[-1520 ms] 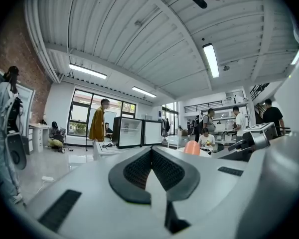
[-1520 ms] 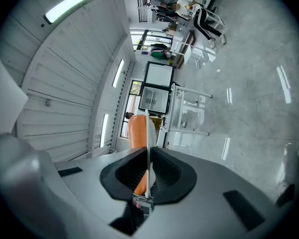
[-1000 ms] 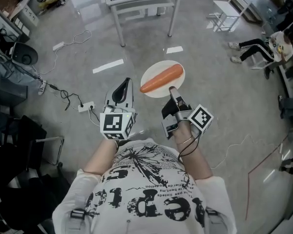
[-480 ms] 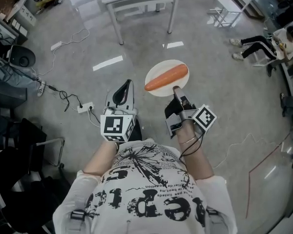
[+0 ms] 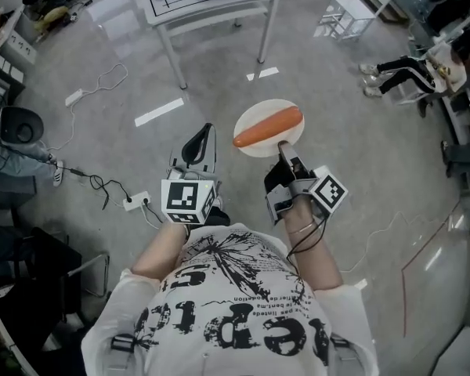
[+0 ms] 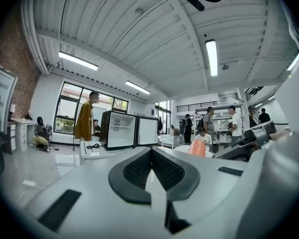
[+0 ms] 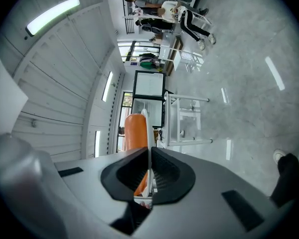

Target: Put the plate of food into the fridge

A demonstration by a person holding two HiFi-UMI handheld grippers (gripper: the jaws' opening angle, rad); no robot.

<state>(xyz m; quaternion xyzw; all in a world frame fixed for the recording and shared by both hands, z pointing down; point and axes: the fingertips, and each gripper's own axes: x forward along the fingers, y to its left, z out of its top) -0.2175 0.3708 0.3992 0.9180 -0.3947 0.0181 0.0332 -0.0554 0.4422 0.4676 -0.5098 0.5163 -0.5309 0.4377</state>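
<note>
White plate point(image 5: 258, 113) is pinched by its near rim in the right gripper point(image 5: 282, 149), jaws closed almost together on the thin edge. Carrot point(image 5: 268, 128) lies loose on top, just ahead of those jaws. Left gripper point(image 5: 204, 136): jaws together, nothing between. Risk: one rim grip with the whole plate hanging out ahead, so a wrist roll or a jolt could send the carrot rolling off or let the rim slip. Left gripper view shows the fridge point(image 6: 120, 130) ahead of its jaws on a desk point(image 6: 97, 152), door point(image 6: 147, 131) open; the head view does not make this plain. Only the right gripper view shows the rim seated between the pads point(image 7: 166, 172).
</note>
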